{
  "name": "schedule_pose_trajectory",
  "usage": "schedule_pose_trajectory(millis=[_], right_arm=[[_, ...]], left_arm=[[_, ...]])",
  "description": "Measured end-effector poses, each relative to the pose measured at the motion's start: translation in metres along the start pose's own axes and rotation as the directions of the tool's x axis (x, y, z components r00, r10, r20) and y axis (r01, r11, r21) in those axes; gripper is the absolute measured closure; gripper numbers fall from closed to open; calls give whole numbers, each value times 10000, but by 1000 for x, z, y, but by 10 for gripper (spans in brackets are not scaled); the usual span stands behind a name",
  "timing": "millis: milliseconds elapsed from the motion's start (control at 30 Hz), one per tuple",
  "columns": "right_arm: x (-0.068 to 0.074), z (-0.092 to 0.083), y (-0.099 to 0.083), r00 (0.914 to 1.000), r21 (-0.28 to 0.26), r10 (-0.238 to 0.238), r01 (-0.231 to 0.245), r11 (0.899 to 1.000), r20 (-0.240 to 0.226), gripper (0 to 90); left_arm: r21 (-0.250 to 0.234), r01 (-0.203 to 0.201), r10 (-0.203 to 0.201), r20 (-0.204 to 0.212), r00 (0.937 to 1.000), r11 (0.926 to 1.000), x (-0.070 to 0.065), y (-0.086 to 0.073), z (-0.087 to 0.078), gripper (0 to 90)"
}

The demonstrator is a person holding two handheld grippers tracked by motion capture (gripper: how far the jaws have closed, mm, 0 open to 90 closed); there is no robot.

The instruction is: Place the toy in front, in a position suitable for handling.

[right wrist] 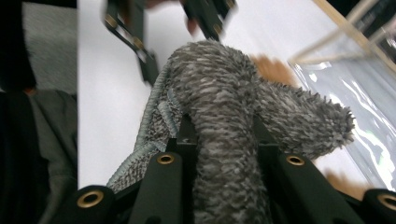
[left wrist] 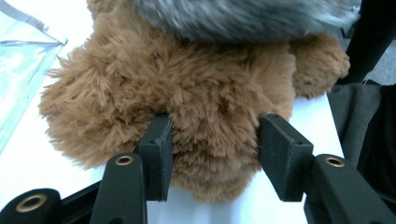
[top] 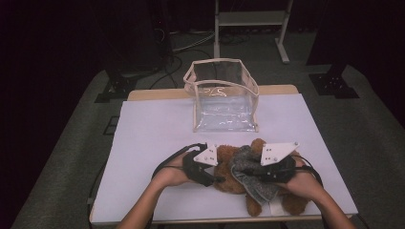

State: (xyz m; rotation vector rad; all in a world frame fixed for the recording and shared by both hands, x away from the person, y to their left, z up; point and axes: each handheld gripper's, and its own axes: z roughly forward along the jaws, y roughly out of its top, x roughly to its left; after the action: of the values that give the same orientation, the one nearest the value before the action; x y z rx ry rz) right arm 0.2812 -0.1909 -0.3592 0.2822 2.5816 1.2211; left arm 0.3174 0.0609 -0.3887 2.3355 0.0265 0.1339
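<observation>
My left tongs [left wrist: 212,156] clamp the teddy bear [left wrist: 196,93] steady while my right tongs [right wrist: 223,140] grip the grey cloth [right wrist: 224,107] over it, lower centre.

- Teddy bear [left wrist: 187,88]: long, shaggy brown plush.
- Grey cloth [right wrist: 224,116]: nubby, woven, rough-looking.
- Storage bag [top: 222,98]: clear, glossy plastic, beige fabric trim.
- Desk [top: 148,129]: matt, smooth, white.
- Fingers [left wrist: 285,154]: matt black plastic.

No legible text, label, brand, number or sign found on any surface inspected.
</observation>
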Motion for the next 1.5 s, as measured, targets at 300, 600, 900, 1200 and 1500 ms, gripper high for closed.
schedule_pose_trajectory(millis=[300,600,900,1200,1500], right_arm=[[5,9,4,9994,-64,-107,105,9999,-324,712],[-4,4,8,9999,186,59,-56,9998,-156,712],[-20,11,13,9981,394,314,-293,9988,-528,712],[-23,2,7,9978,588,471,-443,9973,-467,711],[-31,23,23,9956,457,373,-335,9984,-856,710]], left_arm=[[115,-179,180,-127,9998,9998,-1,5,0,484],[-38,-170,170,60,9998,9998,-3,4,4,482],[-12,-262,262,98,9996,9997,-6,3,2,477],[80,-290,289,190,9994,9995,-7,6,5,476],[6,-278,277,285,9992,9996,-9,3,4,470]])
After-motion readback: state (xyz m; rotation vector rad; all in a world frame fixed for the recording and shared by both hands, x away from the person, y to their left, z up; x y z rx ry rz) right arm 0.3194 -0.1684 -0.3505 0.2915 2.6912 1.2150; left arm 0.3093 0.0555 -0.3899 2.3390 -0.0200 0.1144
